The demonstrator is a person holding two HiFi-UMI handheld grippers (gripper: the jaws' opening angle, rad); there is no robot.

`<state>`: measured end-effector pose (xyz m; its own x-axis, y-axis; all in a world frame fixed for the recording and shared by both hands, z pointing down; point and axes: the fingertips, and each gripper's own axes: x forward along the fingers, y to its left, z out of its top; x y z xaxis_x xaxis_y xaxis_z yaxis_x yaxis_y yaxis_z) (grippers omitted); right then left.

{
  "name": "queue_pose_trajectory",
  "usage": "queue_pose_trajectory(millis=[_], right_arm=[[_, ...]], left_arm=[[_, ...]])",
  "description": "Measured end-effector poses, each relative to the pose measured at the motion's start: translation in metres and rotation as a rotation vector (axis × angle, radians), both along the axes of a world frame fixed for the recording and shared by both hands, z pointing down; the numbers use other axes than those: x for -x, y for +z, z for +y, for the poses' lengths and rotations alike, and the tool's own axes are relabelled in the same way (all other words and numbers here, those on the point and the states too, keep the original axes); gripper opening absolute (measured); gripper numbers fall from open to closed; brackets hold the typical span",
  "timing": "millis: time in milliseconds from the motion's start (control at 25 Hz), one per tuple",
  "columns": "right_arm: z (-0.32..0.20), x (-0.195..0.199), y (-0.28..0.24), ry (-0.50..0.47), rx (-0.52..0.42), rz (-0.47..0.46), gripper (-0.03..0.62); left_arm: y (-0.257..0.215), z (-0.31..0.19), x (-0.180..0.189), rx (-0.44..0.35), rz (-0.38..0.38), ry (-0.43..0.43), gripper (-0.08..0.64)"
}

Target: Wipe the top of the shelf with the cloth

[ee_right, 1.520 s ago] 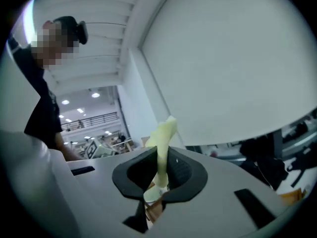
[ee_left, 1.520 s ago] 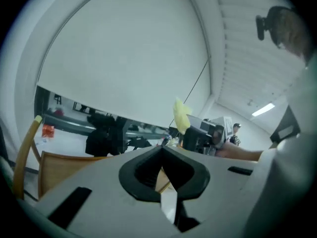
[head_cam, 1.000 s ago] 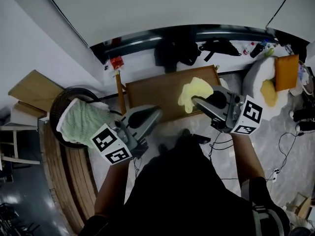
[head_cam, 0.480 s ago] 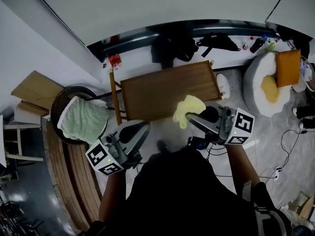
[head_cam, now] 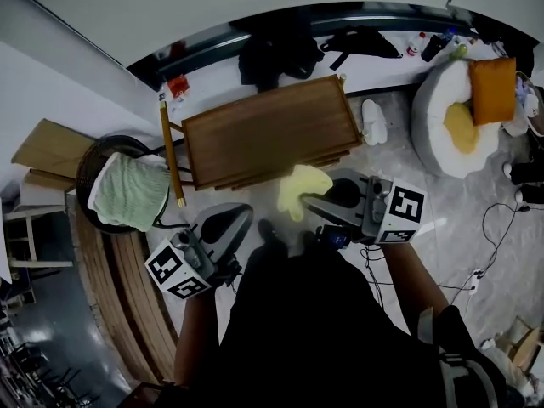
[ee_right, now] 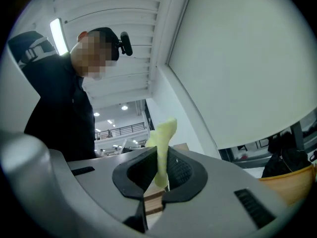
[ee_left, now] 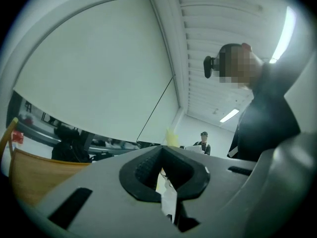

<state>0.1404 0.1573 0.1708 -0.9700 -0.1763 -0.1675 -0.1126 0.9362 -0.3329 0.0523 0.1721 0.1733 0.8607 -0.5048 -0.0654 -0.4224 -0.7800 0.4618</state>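
Observation:
The wooden shelf top (head_cam: 263, 134) lies bare in the middle of the head view. My right gripper (head_cam: 310, 201) is shut on the yellow cloth (head_cam: 299, 187), which hangs just off the shelf's near edge, over the floor. In the right gripper view the cloth (ee_right: 162, 143) sticks up between the closed pads of the right gripper (ee_right: 158, 175). My left gripper (head_cam: 223, 223) is held low at the near left of the shelf, shut and empty. The left gripper view shows the left gripper (ee_left: 163, 175) with pads together and the shelf's wood (ee_left: 34, 177) at the left.
A dark round basket (head_cam: 85, 164) with a green towel (head_cam: 127, 192) stands left of the shelf. Black bags (head_cam: 272, 45) lie by the wall behind it. A white beanbag (head_cam: 442, 130) with an orange cushion (head_cam: 493, 79) is at the right, and cables (head_cam: 501, 228) cross the floor.
Both grippers have drawn back toward the person. The yellow cloth has come off the shelf top and now hangs in front of its near edge.

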Motion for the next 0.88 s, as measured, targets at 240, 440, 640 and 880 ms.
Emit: queue_pose_trajectory(millis=[240, 440, 640, 880], right_arm=[[0.015, -0.002, 0.009, -0.055, 0.009, 0.004, 0.040], [0.031, 0.000, 0.004, -0.077, -0.006, -0.005, 0.040], [0.044, 0.002, -0.007, -0.102, -0.042, -0.005, 0.040], [0.053, 0.007, -0.015, -0.111, -0.072, 0.013, 0.041]], left_arm=[[0.009, 0.016, -0.003, 0.007, 0.023, -0.038, 0.009], [0.011, 0.032, -0.008, 0.016, 0.035, -0.051, 0.009], [0.000, 0.042, -0.014, -0.020, 0.035, -0.045, 0.009], [-0.001, 0.048, -0.020, -0.012, 0.018, -0.016, 0.009]])
